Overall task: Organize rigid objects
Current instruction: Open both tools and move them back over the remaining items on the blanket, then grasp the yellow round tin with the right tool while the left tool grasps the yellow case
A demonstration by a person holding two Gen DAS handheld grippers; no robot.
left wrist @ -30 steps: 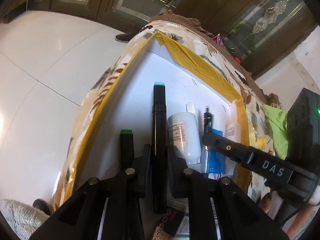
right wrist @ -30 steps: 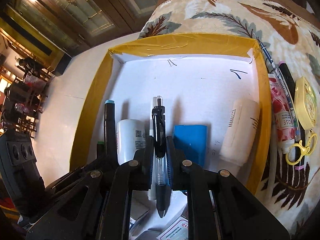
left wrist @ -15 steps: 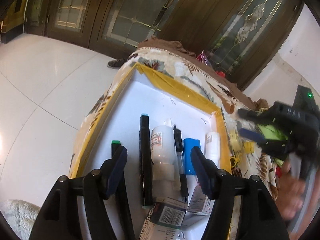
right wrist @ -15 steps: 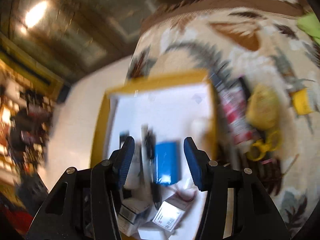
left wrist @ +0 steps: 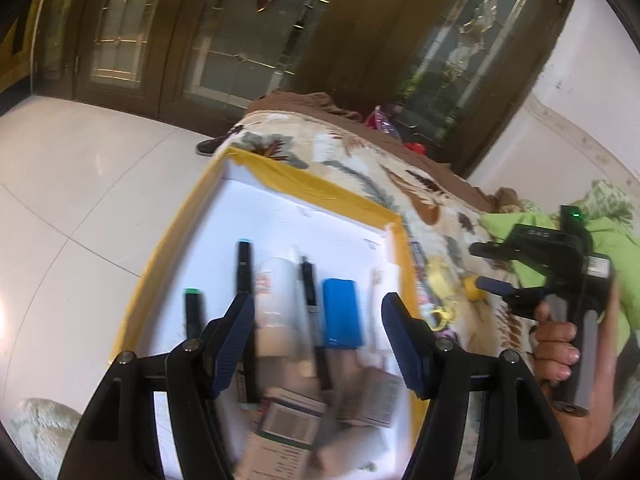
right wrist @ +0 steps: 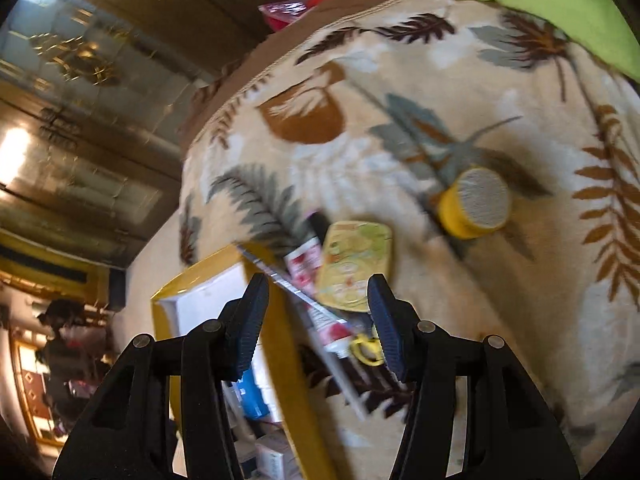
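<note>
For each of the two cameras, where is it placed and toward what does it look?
Left wrist: sits behind the open left tongs, looking down into the yellow-edged box with a blue case; the right hand holding the right tongs shows at the side.
Right wrist: sits behind the open right tongs, looking over the leaf-patterned blanket at a yellow card and yellow roll.
Shared: box, blanket, blue case.
</note>
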